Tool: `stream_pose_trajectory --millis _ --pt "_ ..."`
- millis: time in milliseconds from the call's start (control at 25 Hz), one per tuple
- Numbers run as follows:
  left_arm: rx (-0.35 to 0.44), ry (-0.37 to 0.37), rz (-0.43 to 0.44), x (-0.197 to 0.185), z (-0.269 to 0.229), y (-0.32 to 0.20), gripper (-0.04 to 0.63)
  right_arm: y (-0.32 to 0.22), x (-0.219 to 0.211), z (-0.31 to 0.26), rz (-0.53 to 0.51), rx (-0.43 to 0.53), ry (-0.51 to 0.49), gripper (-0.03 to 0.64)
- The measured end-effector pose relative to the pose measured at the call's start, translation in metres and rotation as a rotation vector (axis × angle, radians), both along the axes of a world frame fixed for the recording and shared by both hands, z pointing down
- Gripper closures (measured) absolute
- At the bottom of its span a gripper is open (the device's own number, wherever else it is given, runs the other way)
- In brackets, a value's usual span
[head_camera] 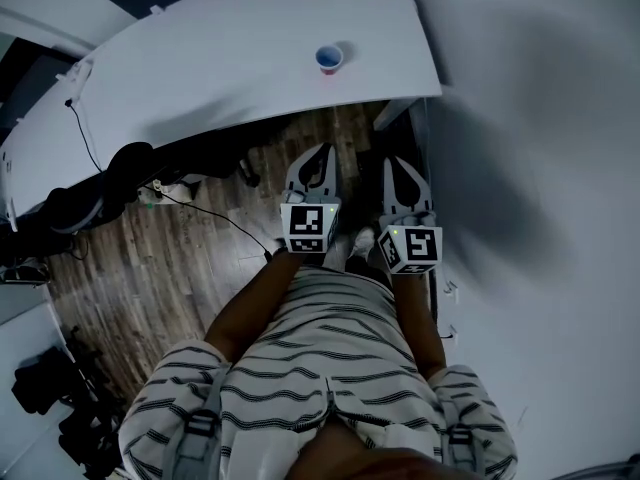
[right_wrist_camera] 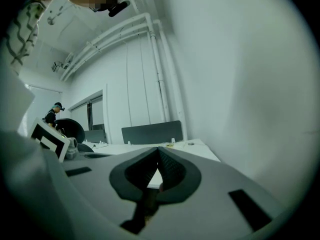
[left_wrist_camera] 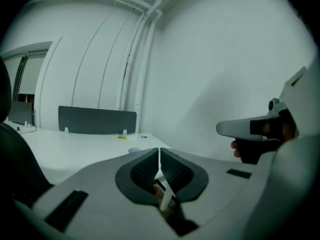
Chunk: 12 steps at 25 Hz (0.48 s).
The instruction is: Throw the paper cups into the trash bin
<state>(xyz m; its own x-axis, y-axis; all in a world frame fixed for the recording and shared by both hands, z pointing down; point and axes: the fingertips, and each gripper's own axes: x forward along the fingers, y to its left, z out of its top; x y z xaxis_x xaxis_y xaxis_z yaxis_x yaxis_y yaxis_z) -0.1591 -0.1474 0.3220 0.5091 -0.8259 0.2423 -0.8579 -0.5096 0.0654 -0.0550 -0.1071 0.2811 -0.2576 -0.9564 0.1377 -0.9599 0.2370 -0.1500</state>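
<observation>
Step in hand, as judged: approach for the first pick. The paper cup (head_camera: 329,58) stands upright on the table (head_camera: 200,58), close to the front edge and toward the right corner. Both grippers are short of that edge, over the wood floor (head_camera: 190,268). No trash bin appears in any view.

Procedure:
- Open the jaws of the chosen gripper before it crosses the table edge.
- Bring them in level, one on each side of the cup wall.
- Close lightly. The thin paper is likely to buckle, and a nudge could tip the cup over.

Left gripper (head_camera: 318,156): the jaws are fully together, tips meeting, with nothing between them and touching nothing.

Right gripper (head_camera: 403,168): the jaws are likewise closed tip to tip and empty, clear of the table.
</observation>
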Motion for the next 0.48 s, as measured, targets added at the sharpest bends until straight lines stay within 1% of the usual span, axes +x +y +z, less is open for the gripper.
stream_pose_trajectory --millis 160,280,360,480 --pt "-0.019 -0.002 0.007 -0.003 0.01 -0.012 0.569 -0.001 -0.002 0.004 0.012 -0.016 0.004 0.606" --pt "-0.029 0.008 -0.018 -0.007 0.018 -0.026 0.569 -0.005 -0.003 0.008 0.016 -0.024 0.006 0.606" --pt "-0.029 0.01 -0.024 -0.008 0.02 -0.034 0.569 -0.008 -0.004 0.009 0.02 -0.03 -0.001 0.606" --pt "-0.022 -0.001 -0.009 -0.007 0.019 -0.046 0.568 -0.012 -0.01 0.01 0.019 -0.039 -0.004 0.606"
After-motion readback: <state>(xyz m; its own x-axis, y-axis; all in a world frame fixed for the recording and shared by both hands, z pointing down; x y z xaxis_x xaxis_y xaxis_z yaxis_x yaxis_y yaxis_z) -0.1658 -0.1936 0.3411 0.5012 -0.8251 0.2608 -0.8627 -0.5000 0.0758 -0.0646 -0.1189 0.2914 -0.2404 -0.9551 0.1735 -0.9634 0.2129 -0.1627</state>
